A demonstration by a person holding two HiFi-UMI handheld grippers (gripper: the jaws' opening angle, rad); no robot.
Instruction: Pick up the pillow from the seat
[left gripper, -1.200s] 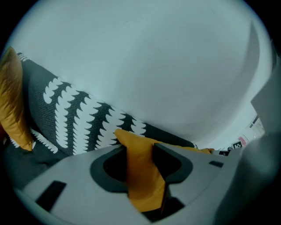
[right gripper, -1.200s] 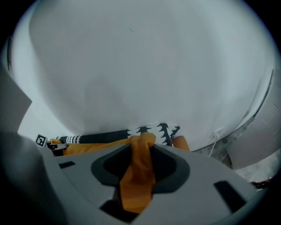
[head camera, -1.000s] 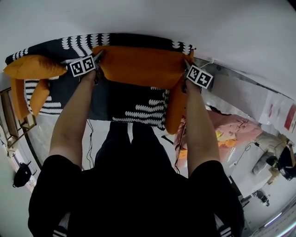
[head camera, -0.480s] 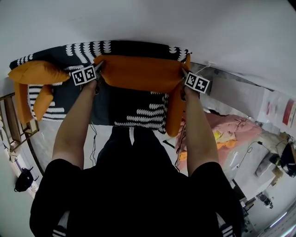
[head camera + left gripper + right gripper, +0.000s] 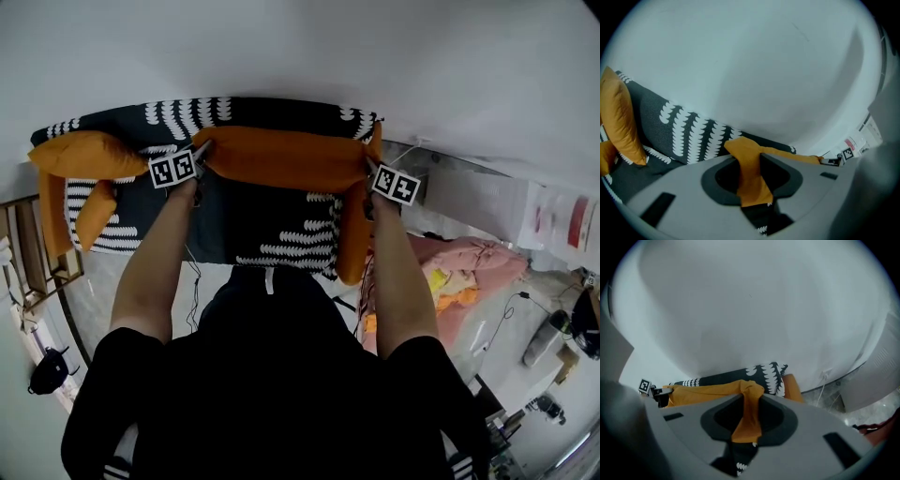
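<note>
The orange pillow (image 5: 281,157) hangs stretched between my two grippers above the dark seat (image 5: 234,211) with its white pattern. My left gripper (image 5: 200,150) pinches the pillow's left corner (image 5: 751,176), and the fabric bunches between its jaws. My right gripper (image 5: 368,167) pinches the right corner (image 5: 749,413) in the same way. Both pairs of jaws have just been closing on the fabric. In the left gripper view the pillow's top edge runs off to the right gripper (image 5: 830,161).
A second orange pillow (image 5: 86,155) lies at the seat's left end, with a smaller orange cushion (image 5: 94,214) below it. An orange side pad (image 5: 352,234) hangs at the right end. A wooden frame (image 5: 28,253) stands left; pink cloth (image 5: 469,267) lies on the floor right. A white wall is behind.
Both grippers have risen with the pillow, which has come up off the seat and toward me. The pillow is pulled tauter between the two corners.
</note>
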